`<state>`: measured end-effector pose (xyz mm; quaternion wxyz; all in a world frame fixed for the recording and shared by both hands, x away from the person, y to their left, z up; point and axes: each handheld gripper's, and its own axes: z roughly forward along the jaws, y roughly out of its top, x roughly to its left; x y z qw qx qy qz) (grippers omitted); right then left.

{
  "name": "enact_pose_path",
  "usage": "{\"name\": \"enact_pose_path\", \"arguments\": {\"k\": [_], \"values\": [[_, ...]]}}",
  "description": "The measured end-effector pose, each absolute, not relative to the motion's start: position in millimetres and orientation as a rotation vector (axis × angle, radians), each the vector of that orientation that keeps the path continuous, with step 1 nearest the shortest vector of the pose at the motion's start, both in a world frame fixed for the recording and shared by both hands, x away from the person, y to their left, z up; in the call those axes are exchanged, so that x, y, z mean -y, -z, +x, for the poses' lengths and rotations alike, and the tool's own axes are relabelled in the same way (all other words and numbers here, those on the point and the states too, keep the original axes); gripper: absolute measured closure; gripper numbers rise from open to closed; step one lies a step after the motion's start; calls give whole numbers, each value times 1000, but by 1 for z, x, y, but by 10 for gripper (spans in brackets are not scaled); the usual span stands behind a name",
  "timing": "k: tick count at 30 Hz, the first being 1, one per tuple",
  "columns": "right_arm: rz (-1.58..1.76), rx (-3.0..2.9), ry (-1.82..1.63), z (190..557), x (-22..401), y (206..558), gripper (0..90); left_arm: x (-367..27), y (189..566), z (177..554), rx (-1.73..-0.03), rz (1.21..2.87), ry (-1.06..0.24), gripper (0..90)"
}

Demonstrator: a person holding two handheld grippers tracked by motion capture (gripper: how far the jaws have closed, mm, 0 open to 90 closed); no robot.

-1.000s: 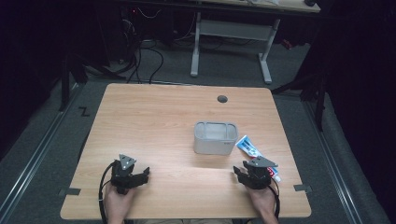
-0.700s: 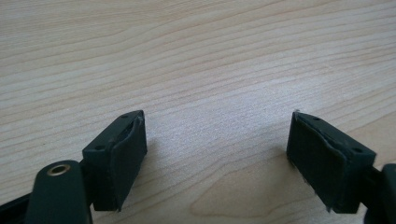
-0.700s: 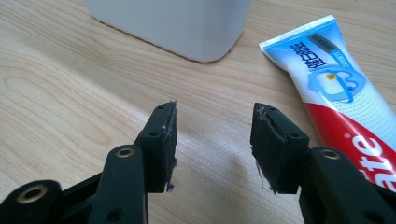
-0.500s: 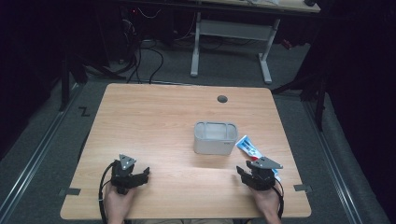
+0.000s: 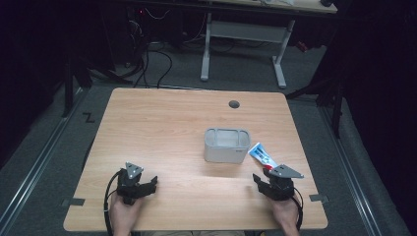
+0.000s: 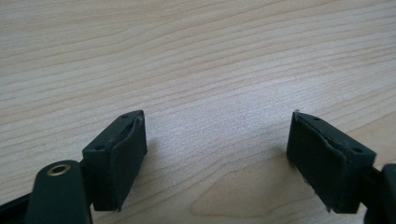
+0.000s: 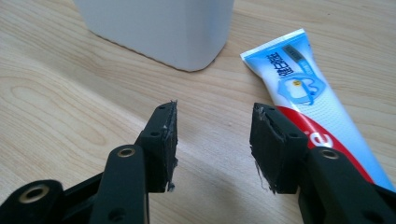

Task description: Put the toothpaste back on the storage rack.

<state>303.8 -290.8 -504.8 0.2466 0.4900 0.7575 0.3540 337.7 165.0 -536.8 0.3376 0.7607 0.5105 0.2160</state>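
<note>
A blue, white and red toothpaste tube (image 5: pixel 259 154) (image 7: pixel 299 88) lies flat on the wooden table (image 5: pixel 167 128), just right of a pale grey open bin (image 5: pixel 226 145) (image 7: pixel 163 28). My right gripper (image 5: pixel 265 176) (image 7: pixel 212 116) sits low at the table's front right, open, with only bare wood between its fingers. In the right gripper view, the tube's red end runs beside and under the right-hand jaw. My left gripper (image 5: pixel 140 181) (image 6: pixel 217 126) rests at the front left, open wide over bare wood and far from both things.
A dark round grommet hole (image 5: pixel 234 103) sits near the table's far edge. Beyond the table are a white-legged desk (image 5: pixel 241 39) and cables on the floor. The table's front edge lies just behind both hands.
The right gripper has edged slightly to the right, closer to the tube's red end. The left gripper has stayed put.
</note>
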Motion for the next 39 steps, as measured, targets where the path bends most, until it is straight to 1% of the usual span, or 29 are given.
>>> {"name": "enact_pose_path", "arguments": {"k": [13,30,39], "values": [[1357,-2025,-961,307,302,496,514,-165,537,338,-1330,1982,-561,206],[1401,-1998,-930,324,320,488,505,-165,537,338,-1330,1982,-563,206],[1442,-2002,-889,337,330,483,479,-165,537,338,-1330,1982,-563,206]]}}
